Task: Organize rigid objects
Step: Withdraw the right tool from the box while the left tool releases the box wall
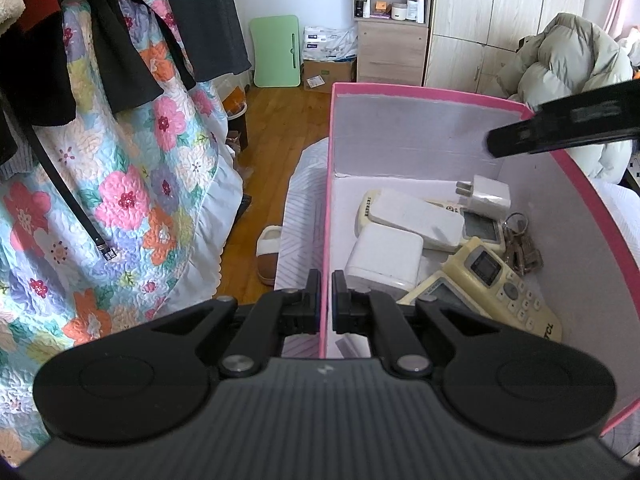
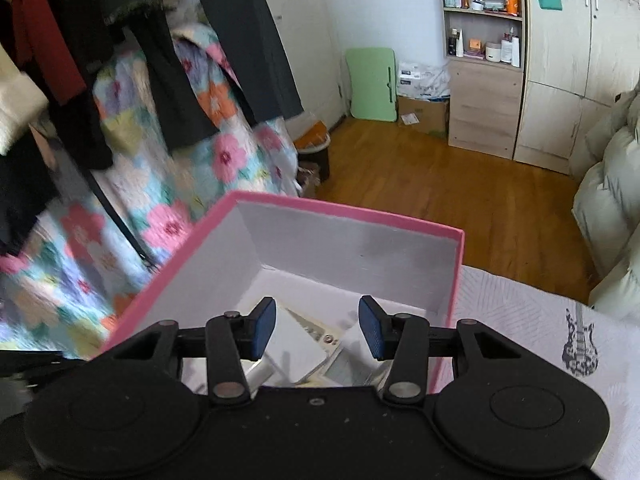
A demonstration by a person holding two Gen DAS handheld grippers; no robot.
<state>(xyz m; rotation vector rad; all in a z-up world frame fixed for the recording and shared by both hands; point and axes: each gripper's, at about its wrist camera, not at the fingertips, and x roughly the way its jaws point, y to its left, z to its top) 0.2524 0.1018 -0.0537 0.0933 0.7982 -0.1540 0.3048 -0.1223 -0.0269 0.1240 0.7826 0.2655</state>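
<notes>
A pink box [image 1: 420,92] with pale inner walls stands on a white bedsheet. Inside lie a white plug charger [image 1: 486,194], a white remote [image 1: 416,220], a white adapter block [image 1: 384,256], a cream remote with buttons [image 1: 500,280] and a bunch of keys [image 1: 520,244]. My left gripper [image 1: 326,304] is shut on the box's left wall, one finger on each side. My right gripper [image 2: 317,330] hovers open over the box [image 2: 344,212] with nothing between its fingers; white items [image 2: 304,344] show below it. One of its fingers [image 1: 560,128] reaches in from the right in the left wrist view.
A floral quilt [image 1: 132,184] and dark hanging clothes [image 1: 120,40] fill the left. A slipper [image 1: 268,256] lies on the wooden floor [image 2: 440,184]. A shelf unit [image 2: 484,60], a wardrobe [image 2: 580,80], a green board [image 2: 372,84] and a puffy jacket [image 1: 568,64] stand beyond.
</notes>
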